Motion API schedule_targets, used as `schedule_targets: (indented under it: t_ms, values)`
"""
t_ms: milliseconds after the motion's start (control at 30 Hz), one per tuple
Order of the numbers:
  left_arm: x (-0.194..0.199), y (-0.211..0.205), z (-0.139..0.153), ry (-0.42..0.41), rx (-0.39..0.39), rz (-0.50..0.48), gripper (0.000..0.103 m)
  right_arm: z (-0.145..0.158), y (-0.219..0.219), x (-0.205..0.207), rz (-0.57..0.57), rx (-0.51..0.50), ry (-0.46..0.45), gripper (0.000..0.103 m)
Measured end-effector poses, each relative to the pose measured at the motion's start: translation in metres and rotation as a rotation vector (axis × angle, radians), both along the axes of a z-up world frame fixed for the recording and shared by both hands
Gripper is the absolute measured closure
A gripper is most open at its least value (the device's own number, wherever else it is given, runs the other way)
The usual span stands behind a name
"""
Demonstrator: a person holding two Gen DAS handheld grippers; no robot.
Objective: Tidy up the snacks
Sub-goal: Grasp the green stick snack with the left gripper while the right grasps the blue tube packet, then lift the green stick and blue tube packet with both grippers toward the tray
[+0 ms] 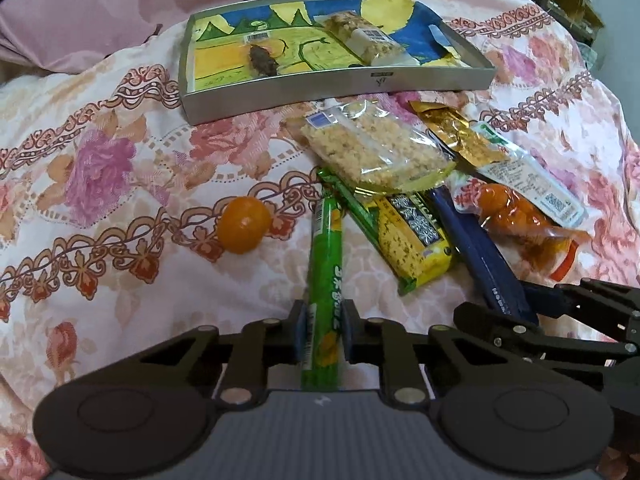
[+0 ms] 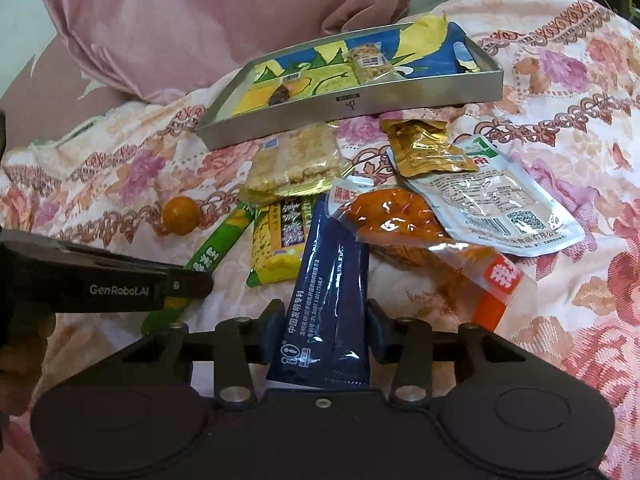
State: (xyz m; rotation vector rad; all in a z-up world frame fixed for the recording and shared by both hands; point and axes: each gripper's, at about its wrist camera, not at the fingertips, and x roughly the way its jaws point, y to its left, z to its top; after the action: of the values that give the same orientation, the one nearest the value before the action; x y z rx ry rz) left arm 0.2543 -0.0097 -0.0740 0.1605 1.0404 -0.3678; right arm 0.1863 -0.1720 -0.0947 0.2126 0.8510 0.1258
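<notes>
My left gripper [image 1: 325, 332] is shut on a long green snack stick [image 1: 326, 264], which also shows in the right wrist view [image 2: 208, 258]. My right gripper [image 2: 327, 332] has its jaws around a dark blue packet [image 2: 332, 288], touching its sides; the packet also shows in the left wrist view [image 1: 480, 256]. A metal tray [image 1: 400, 84] with a colourful liner holds a crisp-rice bar [image 1: 368, 38] and a small dark snack [image 1: 262, 60]. The tray also shows in the right wrist view [image 2: 360, 106].
On the floral bedspread [image 1: 120, 200] lie a rice-cracker pack [image 1: 372, 152], yellow bar [image 1: 412, 240], gold pack [image 1: 460, 136], white pouch [image 1: 532, 184], orange-ball bag [image 1: 516, 216] and a loose orange ball [image 1: 244, 224]. A pink pillow [image 1: 100, 8] lies behind.
</notes>
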Motion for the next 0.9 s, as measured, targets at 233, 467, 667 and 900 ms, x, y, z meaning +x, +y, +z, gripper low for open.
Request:
schedule_targets:
  t_ms: [233, 467, 667, 900]
  values:
    - [-0.009, 0.012, 0.006, 0.064, -0.071, 0.079, 0.085, 0.004, 0.004, -0.01, 0.014, -0.024, -0.001, 0.063]
    - [-0.014, 0.029, 0.009, 0.131, -0.159, 0.179, 0.085, 0.011, 0.008, -0.023, 0.02, -0.046, -0.016, 0.065]
    - [-0.023, 0.035, 0.017, 0.102, -0.175, 0.193, 0.085, 0.021, 0.01, -0.039, 0.026, -0.04, -0.041, 0.066]
    - [-0.032, 0.036, 0.036, 0.034, -0.224, 0.171, 0.085, 0.032, 0.019, -0.057, 0.053, -0.09, -0.108, 0.066]
